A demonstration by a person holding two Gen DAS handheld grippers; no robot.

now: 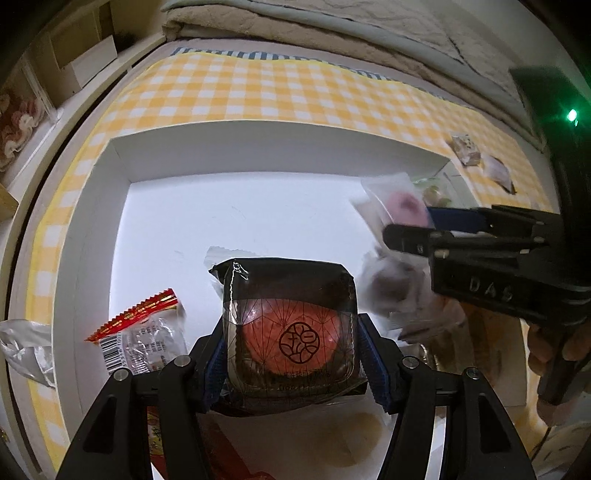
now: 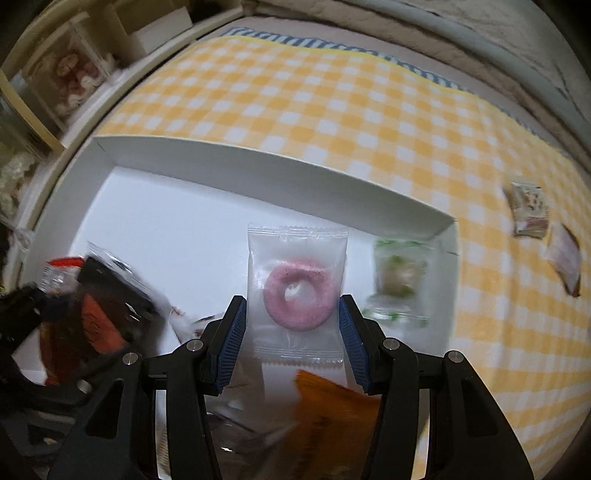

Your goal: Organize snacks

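My left gripper (image 1: 291, 350) is shut on a black-wrapped red mooncake packet (image 1: 290, 325), held over the floor of a white tray (image 1: 122, 162). My right gripper (image 2: 291, 336) is shut on a clear packet with a pink ring cookie (image 2: 297, 291), also above the tray (image 2: 236, 158). In the left wrist view the right gripper (image 1: 410, 229) comes in from the right with that pink cookie packet (image 1: 395, 206). In the right wrist view the mooncake packet (image 2: 99, 314) shows blurred at the left.
The tray lies on a yellow checked cloth (image 1: 266, 88). Inside it are a red-edged clear packet (image 1: 144, 332), a green-and-white sweet (image 2: 400, 280) and an orange packet (image 2: 332, 410). Two small packets (image 2: 530, 208) lie on the cloth at right. Folded bedding (image 1: 332, 29) lies behind.
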